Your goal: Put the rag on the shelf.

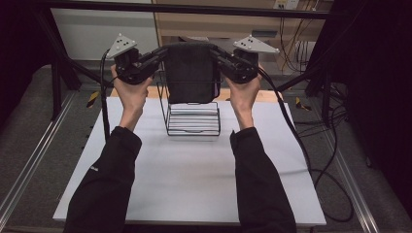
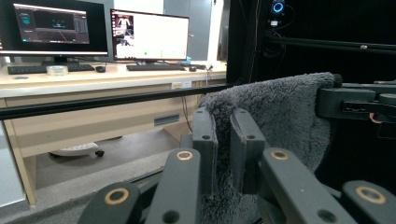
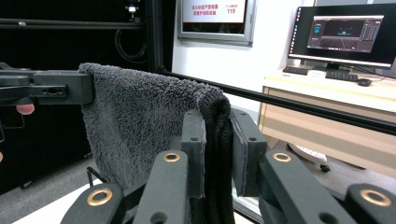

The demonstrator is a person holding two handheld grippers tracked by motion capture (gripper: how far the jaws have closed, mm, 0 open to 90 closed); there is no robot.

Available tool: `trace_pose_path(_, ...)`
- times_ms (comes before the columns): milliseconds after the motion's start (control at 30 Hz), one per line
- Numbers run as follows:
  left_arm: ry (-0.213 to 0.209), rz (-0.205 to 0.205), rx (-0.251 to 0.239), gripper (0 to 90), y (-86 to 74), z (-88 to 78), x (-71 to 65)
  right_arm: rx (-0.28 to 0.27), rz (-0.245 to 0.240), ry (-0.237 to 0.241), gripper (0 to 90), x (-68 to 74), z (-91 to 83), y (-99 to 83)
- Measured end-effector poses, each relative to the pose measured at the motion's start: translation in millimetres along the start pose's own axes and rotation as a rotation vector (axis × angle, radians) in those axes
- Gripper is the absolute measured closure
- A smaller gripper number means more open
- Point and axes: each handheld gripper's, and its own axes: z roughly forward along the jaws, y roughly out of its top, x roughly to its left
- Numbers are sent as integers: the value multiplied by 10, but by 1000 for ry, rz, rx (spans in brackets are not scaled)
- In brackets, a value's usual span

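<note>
Above the white table [image 1: 194,184] both the left gripper [image 1: 160,54] and right gripper [image 1: 217,54] clench the dark towel's [image 1: 191,73] top corners between them; it should be lowered level, centred over the wire rack [image 1: 193,119] beneath.

The towel [image 1: 190,73] hides the wire rack's [image 1: 193,125] upper part in the high view.

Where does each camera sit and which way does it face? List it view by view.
High view: above the table, looking forward and down; both forearms, left gripper, right gripper.
Left gripper view: on the left gripper, facing desk monitors.
Right gripper view: on the right gripper, facing a monitor.
Shared: the grey towel, pinched from both sides.
</note>
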Motion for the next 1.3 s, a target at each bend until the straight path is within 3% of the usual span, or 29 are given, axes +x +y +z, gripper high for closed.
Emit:
trace_pose_path(867,-19,9,-9,815,-193,-142,-57,-22,-41,22,778,155,-176,-208)
trace_pose_path(1300,-27,14,-13,814,-380,-233,-123,-33,-11,42,778,204,-273,-445)
